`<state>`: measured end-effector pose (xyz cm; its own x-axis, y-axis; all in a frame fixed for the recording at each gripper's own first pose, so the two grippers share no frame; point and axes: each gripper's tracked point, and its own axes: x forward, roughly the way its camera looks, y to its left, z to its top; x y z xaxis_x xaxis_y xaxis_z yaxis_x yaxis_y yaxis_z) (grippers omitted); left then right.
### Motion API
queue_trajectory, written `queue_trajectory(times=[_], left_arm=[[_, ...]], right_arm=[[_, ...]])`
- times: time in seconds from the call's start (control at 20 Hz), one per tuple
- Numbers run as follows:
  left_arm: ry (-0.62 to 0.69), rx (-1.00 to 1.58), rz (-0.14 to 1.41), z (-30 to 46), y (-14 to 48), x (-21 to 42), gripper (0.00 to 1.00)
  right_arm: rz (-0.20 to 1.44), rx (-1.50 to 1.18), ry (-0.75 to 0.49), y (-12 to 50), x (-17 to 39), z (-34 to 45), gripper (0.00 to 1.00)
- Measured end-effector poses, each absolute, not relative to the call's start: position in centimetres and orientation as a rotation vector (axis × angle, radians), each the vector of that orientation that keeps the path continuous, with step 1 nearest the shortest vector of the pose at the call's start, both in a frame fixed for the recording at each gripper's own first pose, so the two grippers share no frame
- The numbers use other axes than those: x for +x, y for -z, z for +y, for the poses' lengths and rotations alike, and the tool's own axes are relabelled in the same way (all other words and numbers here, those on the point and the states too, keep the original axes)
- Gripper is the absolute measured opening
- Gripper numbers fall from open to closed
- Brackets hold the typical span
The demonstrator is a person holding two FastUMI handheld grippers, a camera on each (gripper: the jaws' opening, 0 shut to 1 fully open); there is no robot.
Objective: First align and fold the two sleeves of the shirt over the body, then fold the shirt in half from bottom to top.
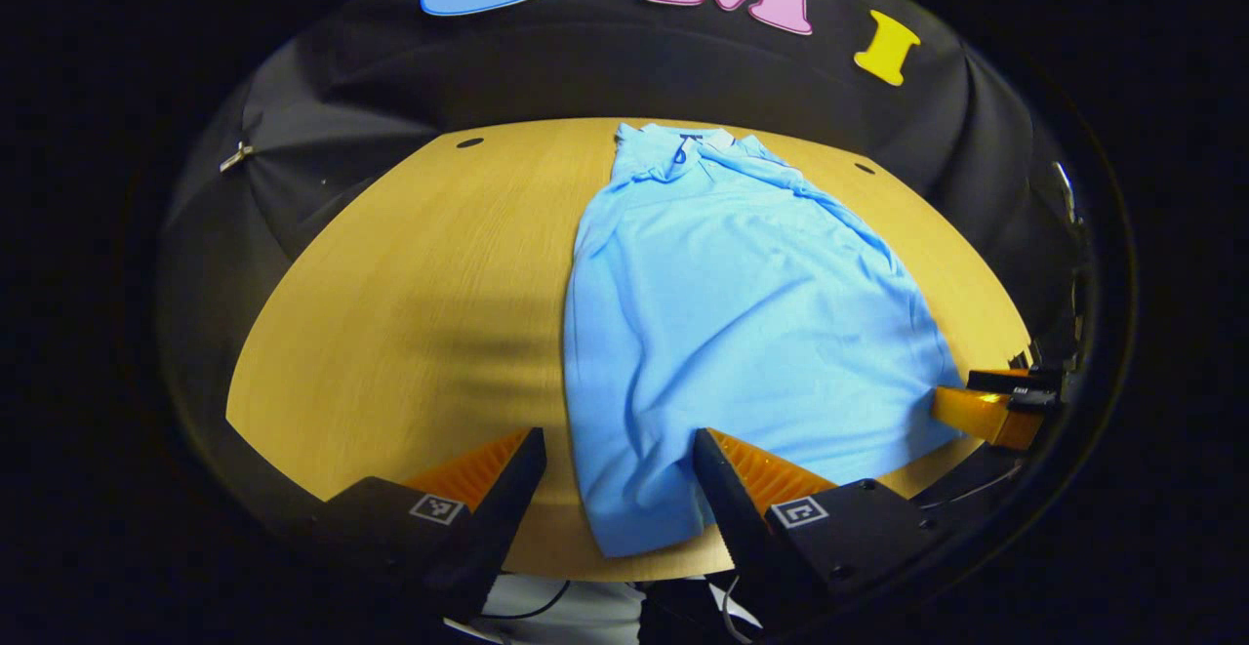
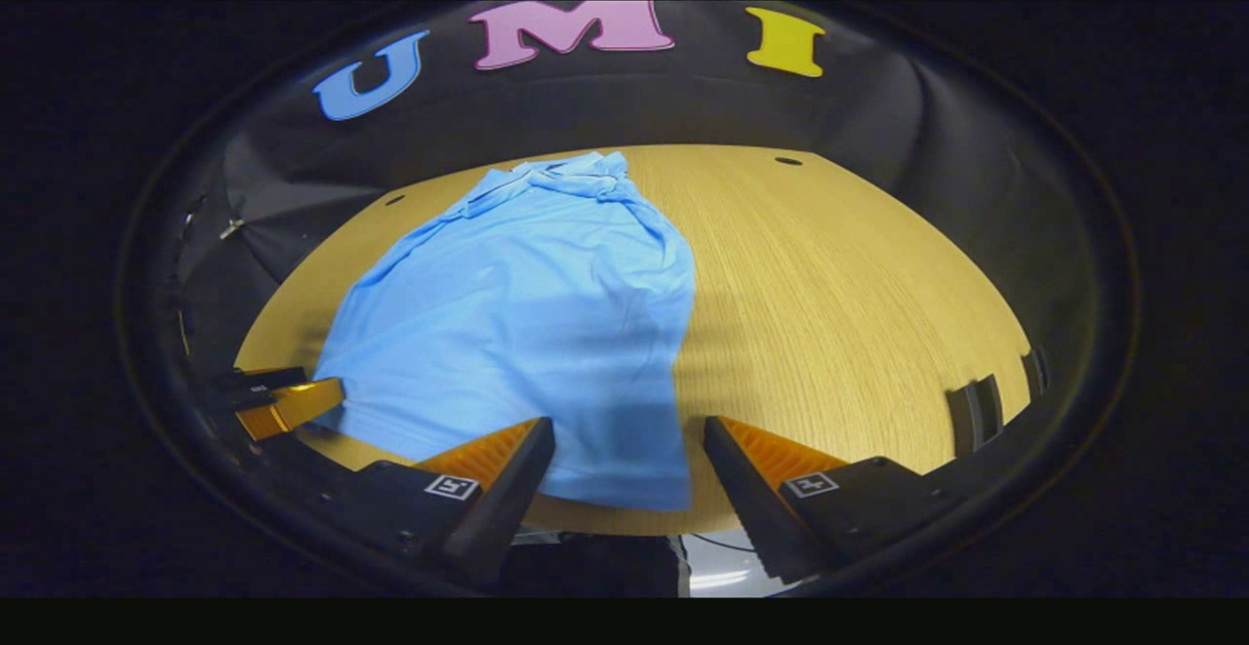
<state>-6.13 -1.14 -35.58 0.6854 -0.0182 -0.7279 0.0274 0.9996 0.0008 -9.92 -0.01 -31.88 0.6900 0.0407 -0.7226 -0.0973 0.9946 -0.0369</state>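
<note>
the wooden table (image 1: 410, 313) spreads ahead of both my jaws, bare on the outer side of each. on it lies the light blue polo shirt (image 1: 742, 333), flat, collar at the far end from me and hem nearest. it already looks narrow, so i judge the sleeves are folded in over the body, though i cannot make out each sleeve edge for sure.

my left gripper (image 1: 620, 484) has its jaws wide, holding nothing; one bottom hem corner (image 1: 624, 528) of the shirt sits right between them and a little beyond the tips. my right gripper (image 2: 629, 469) is also spread wide and empty, with the other hem corner (image 2: 644, 489) between its jaws. in the left gripper view i see the right gripper off past my right-hand jaw, at the shirt's edge.

i expect this knit cloth to be light, soft and limp, with no stiffness at all. it should drape and sag between two pinch points, and a folded layer may slide off when lifted. i would pinch each hem corner through all layers, close to the edge, and keep the hem taut between the two grippers.
</note>
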Motion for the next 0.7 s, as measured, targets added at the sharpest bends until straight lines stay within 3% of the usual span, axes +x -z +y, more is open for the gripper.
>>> queue_trajectory(times=[0.05, 0.1, 0.15, 0.2, 0.3, 0.35, 0.45, 0.6, 0.65, 0.7], left_arm=[[0.046, 0.015, 0.815, -1.8, 35.6, -6.0, 0.98], [0.053, 0.021, 0.812, -1.9, 35.5, -5.9, 0.88], [0.059, 0.020, 0.814, -2.2, 35.4, -5.9, 0.75], [0.065, 0.024, 0.813, -2.5, 35.5, -6.0, 0.71], [0.089, 0.023, 0.821, -3.2, 35.5, -6.0, 0.58], [0.101, 0.016, 0.824, -3.7, 35.5, -6.0, 0.45], [0.101, 0.020, 0.834, -4.1, 35.5, -6.0, 0.23], [0.110, -0.002, 0.857, -4.4, 35.3, -6.1, 0.12], [0.112, -0.018, 0.867, -4.5, 35.3, -6.1, 0.07], [0.114, -0.036, 0.876, -4.5, 35.3, -6.1, 0.07]], right_arm=[[0.814, -0.120, -0.085, 32.3, -10.0, -0.2, 0.96], [0.802, -0.132, -0.109, 32.2, -9.8, 0.3, 0.92], [0.814, -0.133, -0.121, 32.3, -10.1, 0.5, 0.77], [0.812, -0.131, -0.120, 32.2, -9.8, 0.6, 0.74], [0.842, -0.116, -0.122, 32.2, -10.1, 1.0, 0.52], [0.856, -0.108, -0.122, 32.4, -10.2, 1.2, 0.37], [0.878, -0.108, -0.127, 32.3, -10.0, 1.3, 0.25], [0.935, -0.113, -0.166, 32.5, -9.9, 1.6, 0.02], [0.942, -0.119, -0.183, 32.3, -9.9, 1.6, 0.07], [0.955, -0.124, -0.198, 32.4, -10.0, 1.7, 0.05]])
